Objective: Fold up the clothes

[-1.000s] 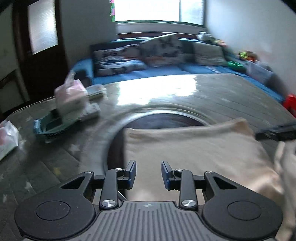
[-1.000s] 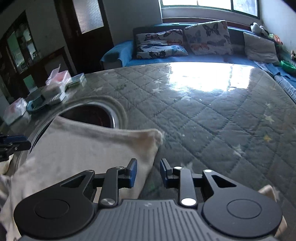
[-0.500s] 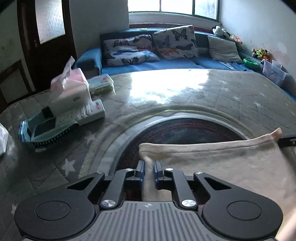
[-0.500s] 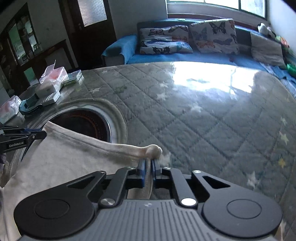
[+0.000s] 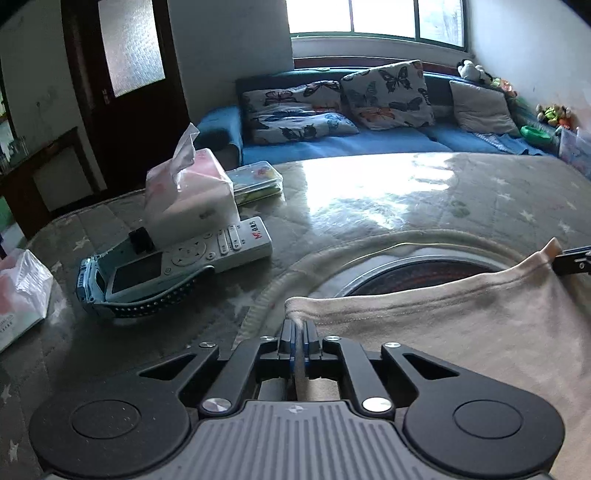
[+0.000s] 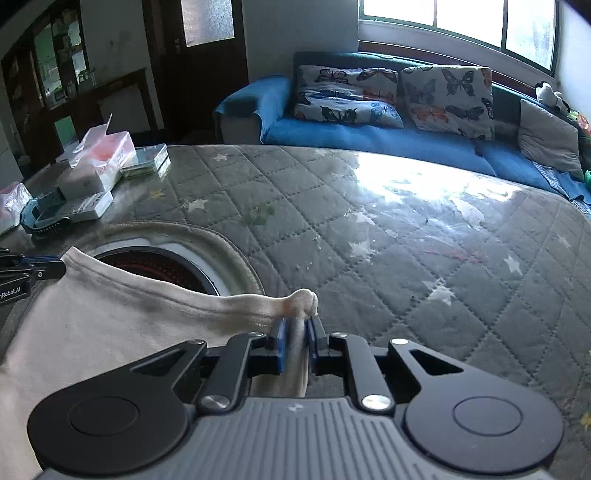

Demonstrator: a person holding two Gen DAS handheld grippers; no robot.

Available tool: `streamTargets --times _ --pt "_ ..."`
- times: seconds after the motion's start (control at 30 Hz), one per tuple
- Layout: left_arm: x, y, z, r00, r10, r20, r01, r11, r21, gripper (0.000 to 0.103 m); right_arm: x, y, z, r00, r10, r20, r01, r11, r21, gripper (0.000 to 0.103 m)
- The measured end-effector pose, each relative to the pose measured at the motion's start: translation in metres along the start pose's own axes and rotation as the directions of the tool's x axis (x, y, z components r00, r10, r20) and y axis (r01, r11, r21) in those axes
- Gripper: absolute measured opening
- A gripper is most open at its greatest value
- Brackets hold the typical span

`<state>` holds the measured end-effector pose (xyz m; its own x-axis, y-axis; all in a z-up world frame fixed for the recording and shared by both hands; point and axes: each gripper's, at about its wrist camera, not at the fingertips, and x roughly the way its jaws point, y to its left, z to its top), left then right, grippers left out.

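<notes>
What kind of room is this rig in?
Most likely a home living room. A blue sofa with butterfly cushions sits under a window, and the quilted table carries household clutter: a tissue pack and a remote.

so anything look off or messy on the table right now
Mostly the clutter at the table's far left: a tissue pack sits on a white remote, which lies tilted across a handset. The cream garment looks undamaged.

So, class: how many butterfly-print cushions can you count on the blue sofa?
3. A flat one lies at the sofa's left end, another leans behind it, and one stands upright to their right. More may be hidden.
</notes>
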<state>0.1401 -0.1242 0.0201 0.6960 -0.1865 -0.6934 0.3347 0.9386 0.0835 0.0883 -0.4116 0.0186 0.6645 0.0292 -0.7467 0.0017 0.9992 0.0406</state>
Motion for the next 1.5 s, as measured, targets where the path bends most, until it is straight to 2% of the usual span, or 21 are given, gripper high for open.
streamTargets --times 0.13,0.2,0.23,0.3,0.43,0.53,0.57,0.7,0.8,0.87,0.97,1.07,1.17,1.27,1.33,1.4,1.5 --pt "-0.024 0.008 -0.004 0.999 -0.054 0.005 0.054 0.998 -0.035 0.008 -0.028 0.007 -0.010 0.999 0.034 0.006 -0.034 0.998 -0.057 0.016" --pt "-0.041 0.012 -0.011 0.997 -0.070 0.014 0.070 0.997 -0.039 0.014 -0.045 0.014 -0.020 0.998 0.067 0.007 -0.066 0.994 -0.084 0.020" --pt "-0.051 0.016 -0.016 0.997 -0.075 0.020 0.076 0.996 -0.046 0.017 -0.054 0.017 -0.026 0.996 0.088 0.007 -0.087 0.992 -0.096 0.025" --pt "-0.070 0.024 -0.027 0.997 -0.074 0.025 0.076 0.995 -0.061 0.029 -0.067 0.027 -0.040 0.992 0.126 -0.003 -0.126 0.984 -0.125 0.029" --pt "-0.108 0.045 -0.056 0.999 -0.011 0.049 0.015 0.997 -0.077 0.037 -0.088 0.046 -0.068 0.982 0.188 -0.028 -0.190 0.967 -0.167 0.033" --pt "-0.136 0.063 -0.083 0.996 0.053 0.076 -0.045 0.994 -0.101 0.046 -0.094 0.062 -0.089 0.976 0.213 -0.048 -0.218 0.957 -0.189 0.035" --pt "-0.144 0.068 -0.090 0.994 0.072 0.082 -0.063 0.992 -0.108 0.049 -0.095 0.066 -0.095 0.974 0.221 -0.056 -0.228 0.955 -0.190 0.039" --pt "-0.169 0.087 -0.124 0.986 0.145 0.086 -0.132 0.980 -0.147 0.055 -0.097 0.076 -0.115 0.976 0.211 -0.050 -0.216 0.955 -0.204 0.047" --pt "-0.181 0.091 -0.139 0.987 0.133 0.088 -0.117 0.979 -0.167 0.057 -0.102 0.081 -0.122 0.982 0.188 -0.032 -0.190 0.959 -0.208 0.060" --pt "-0.185 0.084 -0.143 0.989 0.099 0.108 -0.081 0.984 -0.157 0.063 -0.102 0.081 -0.125 0.982 0.187 -0.022 -0.188 0.961 -0.201 0.065" --pt "-0.179 0.062 -0.145 0.989 0.085 0.119 -0.078 0.995 -0.060 0.066 -0.102 0.084 -0.128 0.984 0.177 -0.013 -0.176 0.963 -0.202 0.074" --pt "-0.164 0.057 -0.145 0.989 0.112 0.100 -0.107 0.993 -0.054 0.066 -0.101 0.088 -0.129 0.986 0.167 -0.012 -0.166 0.964 -0.206 0.075" --pt "-0.155 0.064 -0.150 0.988 0.138 0.073 -0.131 0.987 -0.098 0.066 -0.100 0.088 -0.129 0.986 0.167 -0.014 -0.167 0.965 -0.204 0.076" --pt "-0.155 0.070 -0.158 0.974 0.216 0.075 -0.208 0.973 -0.097 0.067 -0.100 0.088 -0.129 0.985 0.171 -0.017 -0.171 0.964 -0.205 0.078" --pt "-0.157 0.075 -0.162 0.943 0.323 0.082 -0.315 0.944 -0.102 0.067 -0.099 0.089 -0.129 0.985 0.170 -0.019 -0.170 0.962 -0.211 0.080" --pt "-0.156 0.088 -0.166 0.917 0.395 0.057 -0.385 0.913 -0.136 0.067 -0.098 0.091 -0.129 0.985 0.168 -0.021 -0.169 0.961 -0.218 0.082" --pt "-0.157 0.112 -0.171 0.906 0.422 0.018 -0.409 0.888 -0.210 0.067 -0.098 0.092 -0.129 0.985 0.168 -0.023 -0.169 0.960 -0.221 0.083"
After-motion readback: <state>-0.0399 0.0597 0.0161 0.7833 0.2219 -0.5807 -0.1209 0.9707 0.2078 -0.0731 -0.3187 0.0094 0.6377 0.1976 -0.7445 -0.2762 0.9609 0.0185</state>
